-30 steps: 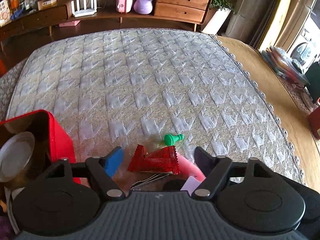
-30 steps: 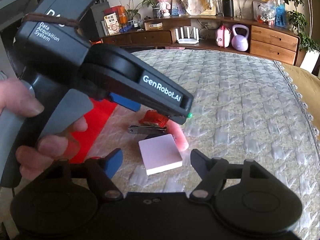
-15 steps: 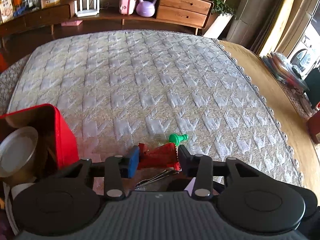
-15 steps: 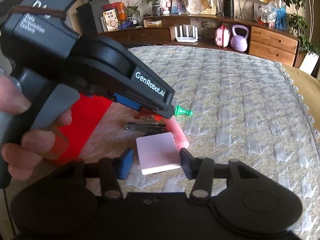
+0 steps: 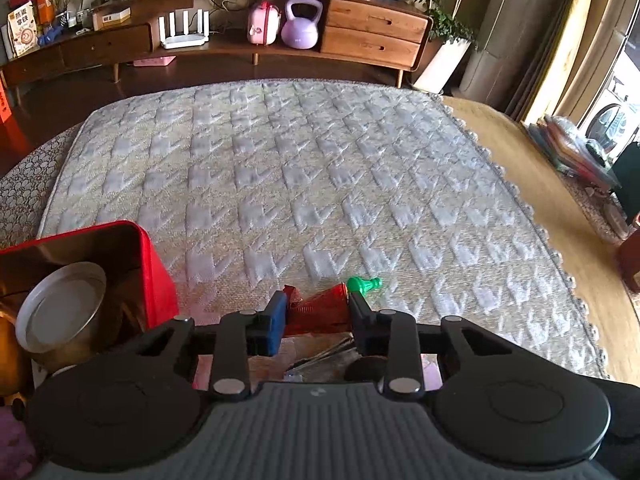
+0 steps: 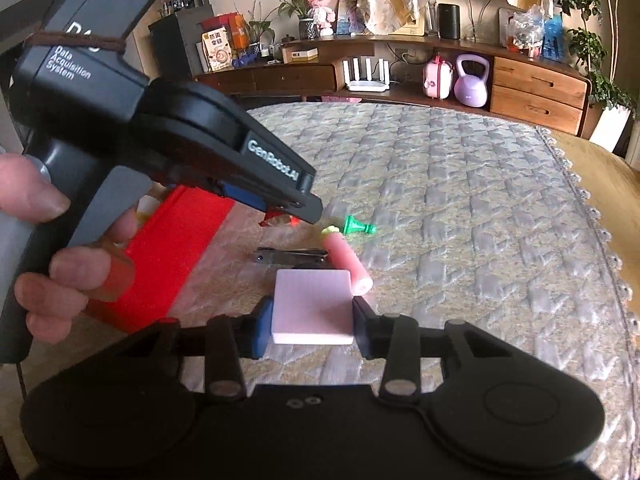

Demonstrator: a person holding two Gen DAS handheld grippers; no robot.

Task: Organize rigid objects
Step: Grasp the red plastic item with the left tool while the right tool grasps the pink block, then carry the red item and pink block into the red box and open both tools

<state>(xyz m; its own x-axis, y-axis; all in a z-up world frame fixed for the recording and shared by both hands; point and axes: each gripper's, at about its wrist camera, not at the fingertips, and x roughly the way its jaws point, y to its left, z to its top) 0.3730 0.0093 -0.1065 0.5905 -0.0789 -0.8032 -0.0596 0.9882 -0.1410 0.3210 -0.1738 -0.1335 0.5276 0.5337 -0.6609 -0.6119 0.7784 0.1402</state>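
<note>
We see our left tool [image 5: 317,312] with its jaws just closed onto a red ridged piece [image 5: 320,308] on the quilted mattress [image 5: 320,184]; a green pawn [image 5: 362,284] lies just beyond, a red bin [image 5: 156,276] to the left.

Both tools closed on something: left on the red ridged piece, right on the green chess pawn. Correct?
Not quite. The right tool is closed on the pink square block, not the green pawn, which lies loose on the quilted mat in the right wrist view. The left tool does clamp the red ridged piece.
</note>
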